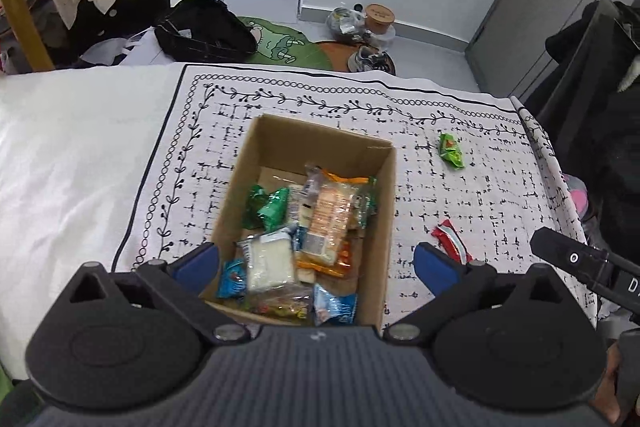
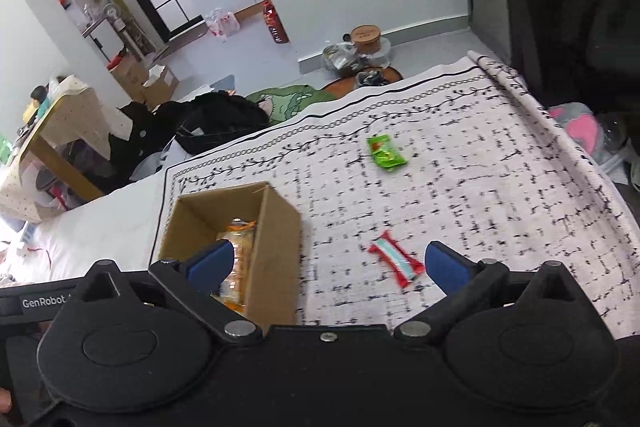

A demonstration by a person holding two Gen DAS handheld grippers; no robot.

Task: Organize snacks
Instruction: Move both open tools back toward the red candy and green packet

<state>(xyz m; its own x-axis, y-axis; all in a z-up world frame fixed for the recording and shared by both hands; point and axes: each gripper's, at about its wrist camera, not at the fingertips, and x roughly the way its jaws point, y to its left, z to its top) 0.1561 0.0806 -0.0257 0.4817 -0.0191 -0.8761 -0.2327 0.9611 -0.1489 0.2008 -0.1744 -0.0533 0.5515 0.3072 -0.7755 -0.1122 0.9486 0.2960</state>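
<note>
You're hovering your left hand-held gripper [image 1: 316, 267] over the near end of the cardboard box [image 1: 384, 195], jaws spread wide and carrying nothing. The box is already sitting well filled with snack packets on the patterned cloth [image 1: 500, 195], which is covering what looks like a bed.

Your right hand-held gripper [image 2: 328, 267] is also standing wide open and empty, looking down at the red and white candy [image 2: 396, 259], which is lying loose on the cloth just right of the box and near you. The green packet [image 2: 386, 151] is waiting farther off, well apart from both.

So two snacks are looking left to collect, and the red one seems the likely next pick. Here's where it could be going wrong: that wrapper is lying flat and slick, so the fingers may be sliding over it or pinching up a fold of cloth with it. The surface looks soft too, so pressing down could be sinking the candy. And with both grippers working close by the box, a careless swing risks nudging its right wall and shifting it.
</note>
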